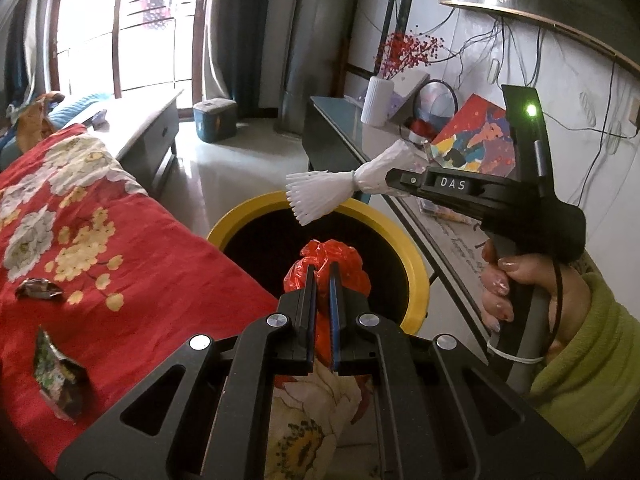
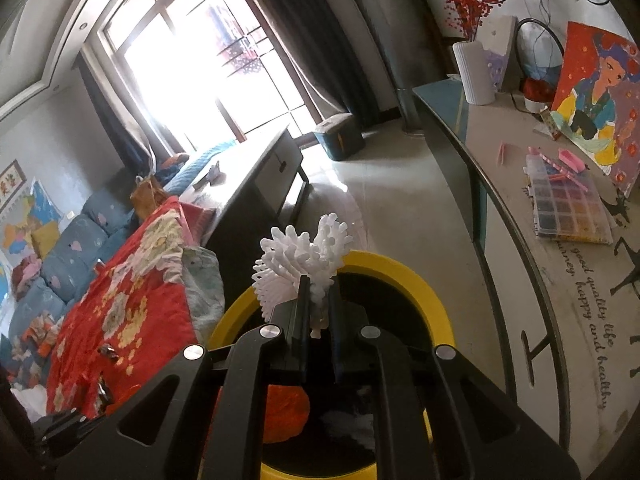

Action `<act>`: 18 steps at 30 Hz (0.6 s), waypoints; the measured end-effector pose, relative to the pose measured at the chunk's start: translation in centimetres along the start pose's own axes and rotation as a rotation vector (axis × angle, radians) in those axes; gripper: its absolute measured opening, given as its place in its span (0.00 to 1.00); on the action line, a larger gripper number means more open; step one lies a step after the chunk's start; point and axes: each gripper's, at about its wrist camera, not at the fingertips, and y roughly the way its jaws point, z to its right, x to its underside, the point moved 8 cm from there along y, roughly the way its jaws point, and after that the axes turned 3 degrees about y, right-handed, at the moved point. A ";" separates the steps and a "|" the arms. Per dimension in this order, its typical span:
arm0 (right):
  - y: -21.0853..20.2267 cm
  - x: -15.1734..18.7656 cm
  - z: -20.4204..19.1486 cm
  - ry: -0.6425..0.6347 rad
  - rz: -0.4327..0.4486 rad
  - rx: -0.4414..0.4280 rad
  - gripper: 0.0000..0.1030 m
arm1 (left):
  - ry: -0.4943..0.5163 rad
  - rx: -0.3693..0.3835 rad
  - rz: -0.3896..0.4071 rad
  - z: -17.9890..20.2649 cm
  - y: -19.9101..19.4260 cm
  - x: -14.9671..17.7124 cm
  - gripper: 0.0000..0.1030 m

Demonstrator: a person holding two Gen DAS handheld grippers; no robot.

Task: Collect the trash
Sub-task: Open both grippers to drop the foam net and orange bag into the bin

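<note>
My left gripper (image 1: 323, 270) is shut on a crumpled red plastic bag (image 1: 344, 258) and holds it over the near rim of a yellow-rimmed bin (image 1: 416, 268). My right gripper (image 1: 390, 180) is shut on a white foam fruit net (image 1: 340, 194) above the bin's far rim. In the right wrist view my right gripper (image 2: 318, 284) grips the foam net (image 2: 298, 266) over the bin (image 2: 400, 272); the red bag (image 2: 286, 412) shows below. Two crumpled wrappers (image 1: 40, 290) (image 1: 58, 378) lie on the red flowered blanket (image 1: 120, 240).
A long desk (image 2: 516, 220) on the right carries a white vase (image 2: 476, 72), a painting (image 2: 596, 104) and a bead box (image 2: 568, 204). A grey cabinet (image 1: 148, 128) and a teal box (image 1: 214, 120) stand by the window. The bed is on the left.
</note>
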 end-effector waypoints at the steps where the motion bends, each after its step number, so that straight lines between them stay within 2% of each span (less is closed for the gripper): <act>1: 0.1 0.1 0.1 0.004 -0.004 0.001 0.10 | 0.000 0.004 -0.004 0.0 0.3 0.1 0.02; 7: 1.0 0.8 0.1 0.005 -0.039 -0.006 0.11 | 0.002 0.007 -0.026 -0.2 1.8 0.3 0.03; 8: 1.2 1.0 0.2 0.005 -0.047 -0.003 0.13 | 0.002 0.001 -0.027 -0.2 1.9 0.3 0.06; 10: 1.4 1.2 0.3 0.006 -0.056 -0.002 0.22 | -0.013 -0.005 -0.033 -0.6 2.2 0.3 0.24; 11: 1.4 1.2 0.4 0.011 -0.056 0.002 0.28 | -0.022 -0.009 -0.028 -0.8 2.1 0.2 0.41; 12: 1.4 1.2 0.5 0.012 -0.055 0.006 0.30 | -0.022 -0.009 -0.023 -0.9 2.0 0.1 0.48; 13: 1.4 1.3 0.5 0.010 -0.054 0.011 0.35 | -0.020 -0.015 -0.017 -1.0 1.9 0.0 0.49; 14: 1.5 1.3 0.5 0.009 -0.053 0.014 0.41 | -0.019 -0.025 -0.010 -1.1 1.7 -0.2 0.56; 15: 1.5 1.3 0.5 0.009 -0.052 0.018 0.44 | -0.022 -0.027 -0.005 -1.2 1.6 -0.2 0.65; 18: 1.3 1.2 0.6 0.008 -0.043 0.028 0.49 | -0.038 -0.024 0.017 -1.5 0.8 -0.4 0.77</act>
